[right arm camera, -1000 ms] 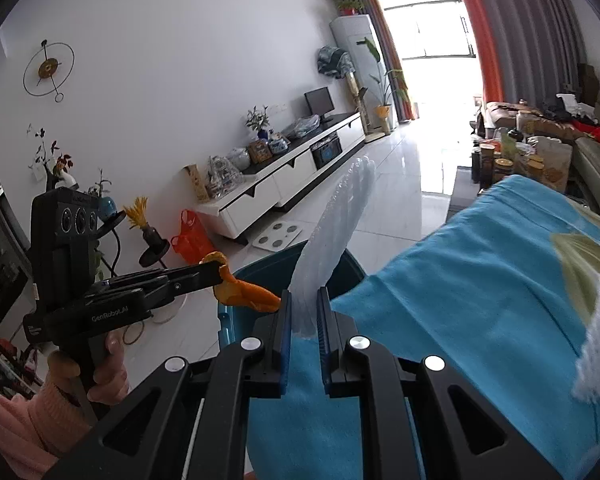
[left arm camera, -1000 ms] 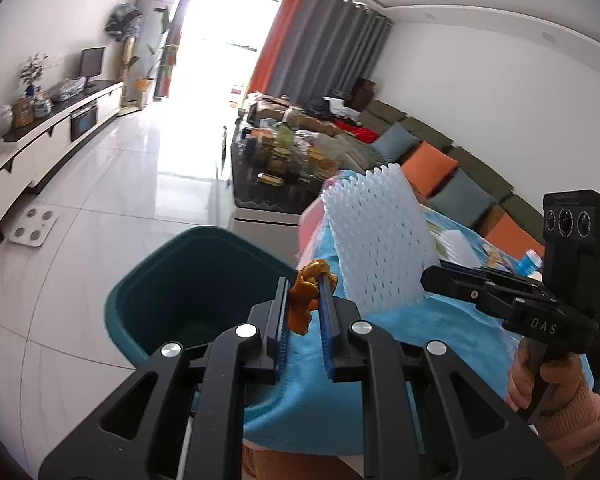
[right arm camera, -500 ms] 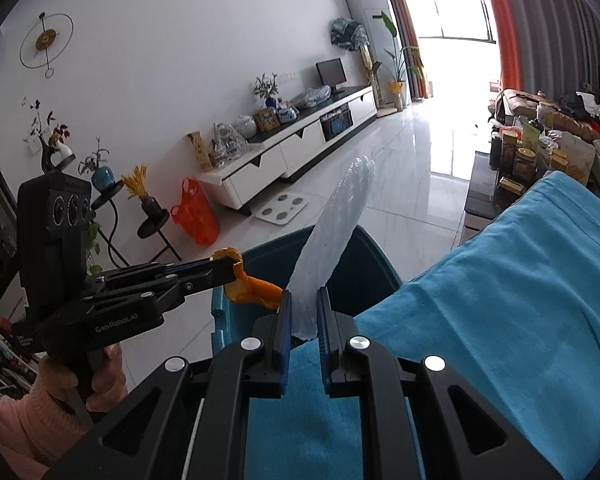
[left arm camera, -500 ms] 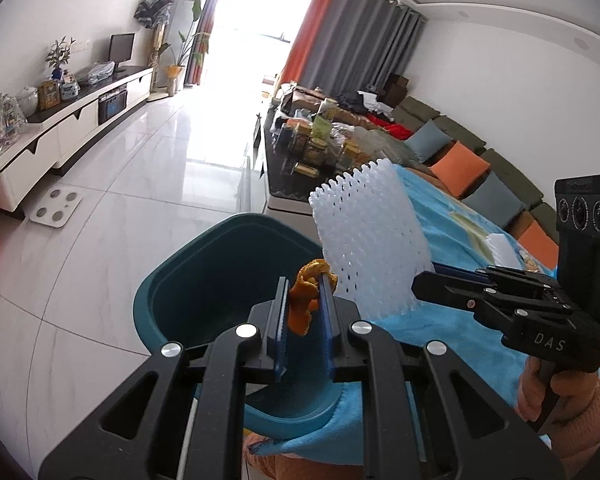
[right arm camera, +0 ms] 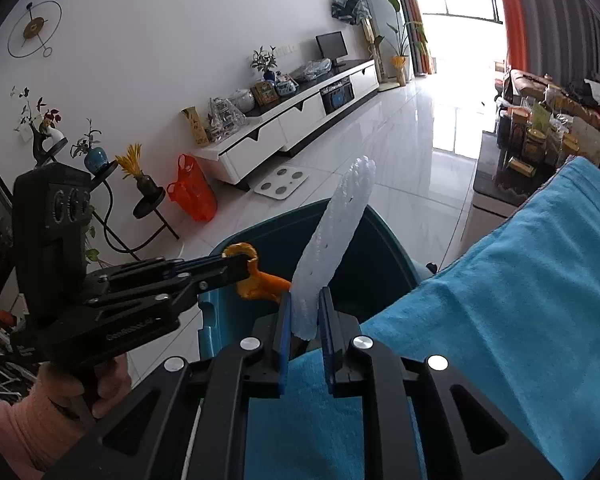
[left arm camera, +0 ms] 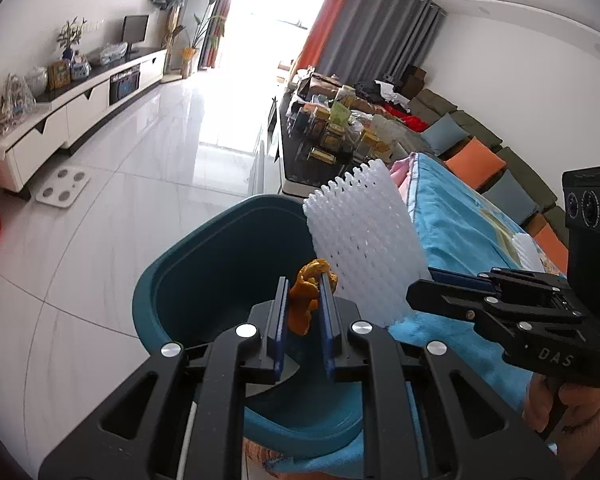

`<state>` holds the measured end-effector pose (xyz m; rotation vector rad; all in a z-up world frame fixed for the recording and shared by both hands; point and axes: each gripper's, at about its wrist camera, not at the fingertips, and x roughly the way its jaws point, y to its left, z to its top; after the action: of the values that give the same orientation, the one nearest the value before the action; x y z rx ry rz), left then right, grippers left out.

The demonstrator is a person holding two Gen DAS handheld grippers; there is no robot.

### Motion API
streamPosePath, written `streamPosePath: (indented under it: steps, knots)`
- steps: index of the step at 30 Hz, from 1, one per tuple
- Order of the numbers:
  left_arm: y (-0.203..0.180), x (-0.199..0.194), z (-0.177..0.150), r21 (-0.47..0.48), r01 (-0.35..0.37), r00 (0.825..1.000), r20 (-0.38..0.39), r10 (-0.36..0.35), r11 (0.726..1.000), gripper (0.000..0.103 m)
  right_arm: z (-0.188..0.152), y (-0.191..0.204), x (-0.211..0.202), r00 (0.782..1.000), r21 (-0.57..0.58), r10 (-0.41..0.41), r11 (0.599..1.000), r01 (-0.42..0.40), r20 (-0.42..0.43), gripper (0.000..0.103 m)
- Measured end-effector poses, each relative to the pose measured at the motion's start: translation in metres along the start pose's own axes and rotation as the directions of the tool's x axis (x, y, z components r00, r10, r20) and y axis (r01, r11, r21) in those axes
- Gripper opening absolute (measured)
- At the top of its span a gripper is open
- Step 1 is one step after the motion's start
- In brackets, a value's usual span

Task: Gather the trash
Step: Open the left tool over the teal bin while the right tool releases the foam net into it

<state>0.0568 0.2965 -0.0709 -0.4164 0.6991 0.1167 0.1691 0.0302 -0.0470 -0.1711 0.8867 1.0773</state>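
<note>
A teal trash bin [left arm camera: 156, 280] stands on the floor against a table draped in blue cloth [left arm camera: 460, 232]. My left gripper [left arm camera: 305, 284] is shut on a piece of orange peel [left arm camera: 306, 304] and hangs over the bin's opening. To its right, my right gripper [left arm camera: 414, 294] holds a white foam fruit net [left arm camera: 364, 248] upright at the bin's near-right rim. In the right wrist view the foam net [right arm camera: 332, 240] stands between the pads of the right gripper [right arm camera: 305, 296], whose jaws are just easing open. The left gripper [right arm camera: 240, 266] with the peel [right arm camera: 260, 284] is over the bin [right arm camera: 380, 248].
Another white foam piece [left arm camera: 528, 252] lies on the cloth. A dark coffee table with several jars [left arm camera: 340, 132] stands beyond the bin. A white scale [left arm camera: 62, 186] lies on the tiled floor; a TV cabinet [left arm camera: 80, 108] lines the left wall. An orange bag [right arm camera: 192, 194] sits by a plant stand.
Both grippers have moved forward and down over the bin, which now fills more of each view. Peel and foam net are still between the jaws.
</note>
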Motion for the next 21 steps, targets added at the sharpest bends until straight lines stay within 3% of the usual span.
streamPosePath:
  steps: [4,12,21]
  knots:
    - [0.001,0.011,-0.001,-0.019,0.0,1.0,-0.016,-0.001,1.0,0.015,0.003,-0.004,0.004,1.0,0.02,0.0,1.0,0.0,-0.012,0.018]
    - [0.004,0.025,-0.005,-0.048,-0.001,0.999,-0.034,0.0,0.999,0.024,0.002,-0.015,0.0,1.0,0.058,0.001,0.998,-0.001,-0.003,0.022]
    - [-0.007,0.001,-0.009,-0.007,0.018,0.999,0.032,-0.018,1.0,0.039,-0.009,-0.02,-0.027,0.998,0.087,0.012,0.996,-0.017,0.056,0.027]
